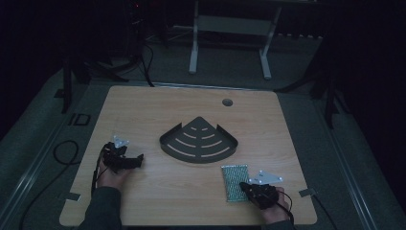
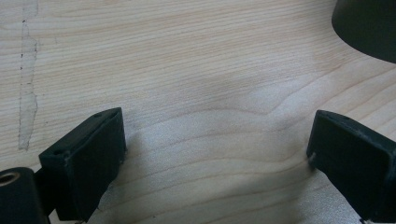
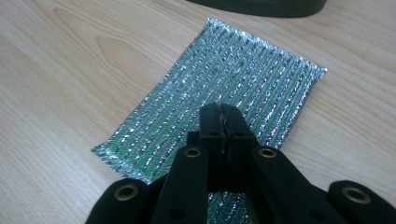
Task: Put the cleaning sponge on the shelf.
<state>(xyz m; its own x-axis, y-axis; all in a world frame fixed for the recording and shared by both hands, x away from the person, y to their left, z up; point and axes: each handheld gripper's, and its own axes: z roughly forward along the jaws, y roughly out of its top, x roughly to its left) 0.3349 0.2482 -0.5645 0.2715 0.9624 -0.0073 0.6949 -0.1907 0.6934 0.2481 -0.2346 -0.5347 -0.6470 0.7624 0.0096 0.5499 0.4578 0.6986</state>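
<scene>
One wooden table (image 1: 143,115), grey floor (image 1: 230,62), dark room

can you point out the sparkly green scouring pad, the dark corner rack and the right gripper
scouring pad (image 3: 233,79): right gripper view, middle of its glittery striped face.
corner rack (image 1: 198,142): high view, its slotted base.
right gripper (image 3: 223,116): right gripper view, tips of its two jaws, pressed together over the pad.
</scene>
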